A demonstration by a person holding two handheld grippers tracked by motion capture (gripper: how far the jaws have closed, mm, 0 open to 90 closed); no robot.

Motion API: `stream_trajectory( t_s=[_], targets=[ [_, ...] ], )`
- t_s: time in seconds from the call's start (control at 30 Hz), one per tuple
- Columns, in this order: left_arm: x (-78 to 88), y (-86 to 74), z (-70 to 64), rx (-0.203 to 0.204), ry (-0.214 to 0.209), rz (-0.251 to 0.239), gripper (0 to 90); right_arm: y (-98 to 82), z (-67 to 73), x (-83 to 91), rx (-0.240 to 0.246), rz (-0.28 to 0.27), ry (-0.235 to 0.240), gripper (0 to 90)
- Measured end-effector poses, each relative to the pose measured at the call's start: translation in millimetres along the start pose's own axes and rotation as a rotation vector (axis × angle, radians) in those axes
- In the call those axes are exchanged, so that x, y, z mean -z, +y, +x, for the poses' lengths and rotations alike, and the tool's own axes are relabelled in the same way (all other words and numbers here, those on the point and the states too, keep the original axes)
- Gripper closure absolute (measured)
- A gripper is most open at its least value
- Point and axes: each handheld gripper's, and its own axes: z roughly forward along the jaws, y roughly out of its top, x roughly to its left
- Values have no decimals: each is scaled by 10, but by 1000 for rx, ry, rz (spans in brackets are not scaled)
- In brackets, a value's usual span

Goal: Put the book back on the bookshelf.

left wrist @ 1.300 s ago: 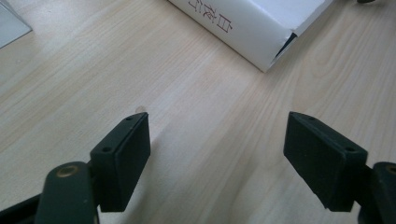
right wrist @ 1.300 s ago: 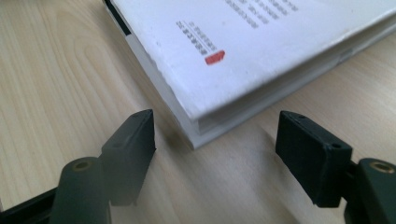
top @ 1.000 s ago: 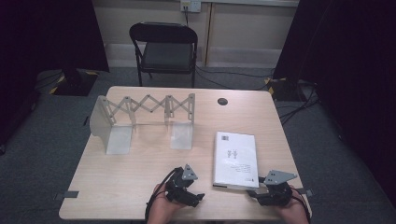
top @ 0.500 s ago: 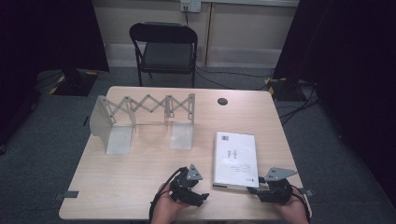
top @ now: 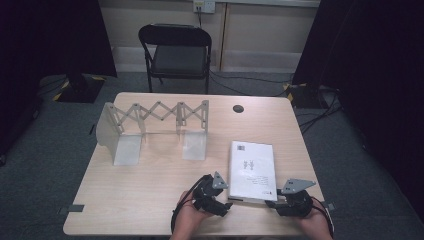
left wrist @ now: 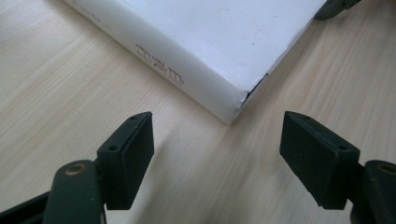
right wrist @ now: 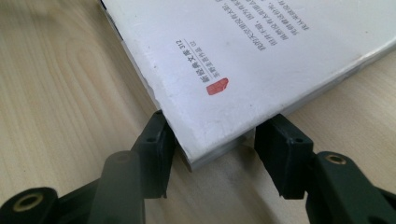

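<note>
Lying flat near the table's (top: 150, 195) front right corner, the white book (top: 252, 170) looks stiff and fairly heavy; right gripper (right wrist: 212, 147) pinches its corner, left gripper (left wrist: 217, 154) stays released beside.

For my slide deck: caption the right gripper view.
Right gripper fingers straddle the near corner of a white book lying on the table.
</note>
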Motion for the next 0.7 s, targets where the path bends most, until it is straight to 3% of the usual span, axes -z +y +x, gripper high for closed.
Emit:
stream_trajectory(
  t_s=[0.27,0.37,0.53,0.7],
  targets=[
    [-167,75,-1,10,-4,12,317,42,-11,4,-4,31,8,488],
    [-172,83,14,13,-11,9,350,35,-5,5,-8,24,5,495],
    [-206,81,-31,-25,0,17,342,18,28,27,-17,-2,-15,506],
    [-215,75,-30,-11,2,0,353,23,41,51,-19,-17,-23,514]
  ],
)
